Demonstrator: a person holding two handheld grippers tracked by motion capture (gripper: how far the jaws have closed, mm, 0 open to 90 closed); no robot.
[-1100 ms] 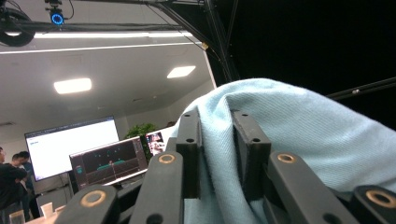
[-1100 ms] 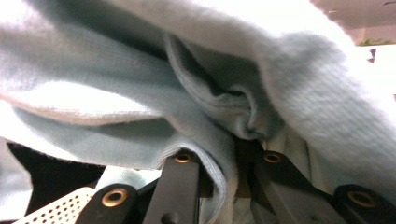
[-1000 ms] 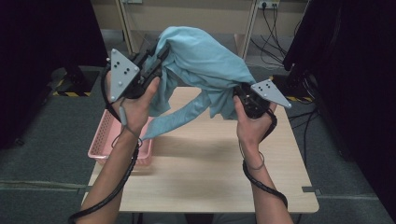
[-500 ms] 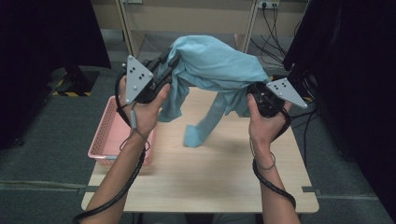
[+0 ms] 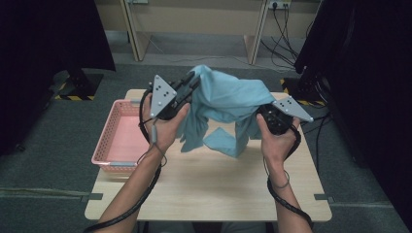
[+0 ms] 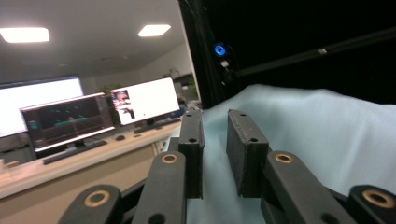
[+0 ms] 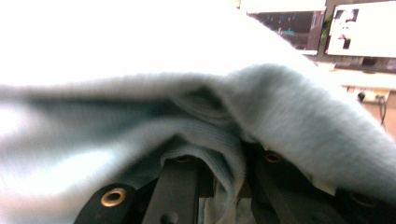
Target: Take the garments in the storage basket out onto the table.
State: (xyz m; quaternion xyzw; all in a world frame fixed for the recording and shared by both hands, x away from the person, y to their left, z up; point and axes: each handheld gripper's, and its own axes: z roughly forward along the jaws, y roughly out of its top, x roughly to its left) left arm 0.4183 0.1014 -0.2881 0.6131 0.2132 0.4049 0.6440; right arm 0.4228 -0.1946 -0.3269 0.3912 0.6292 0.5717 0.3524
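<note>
A light blue cloth (image 5: 226, 99) hangs bunched in the air between my two grippers, over the far half of the wooden table (image 5: 214, 189). Its lower tail droops to the tabletop between the hands. My left gripper (image 5: 190, 83) grips the cloth's left upper edge. In the left gripper view the jaws (image 6: 215, 140) stand close together with the cloth (image 6: 317, 135) running between them. My right gripper (image 5: 262, 111) holds the cloth's right side. In the right gripper view the cloth (image 7: 140, 116) drapes over the jaws (image 7: 224, 177), with a fold pinched between them.
A pink plastic basket (image 5: 104, 141) sits on the table's left edge, beside my left forearm. Black curtains stand at both sides. Cables and desk legs lie beyond the far edge. Monitors (image 6: 70, 121) on a desk show far off.
Both hands have come down and toward me with the cloth. The left hand has shifted right, closer to the right one. The hanging tail now reaches the tabletop.
</note>
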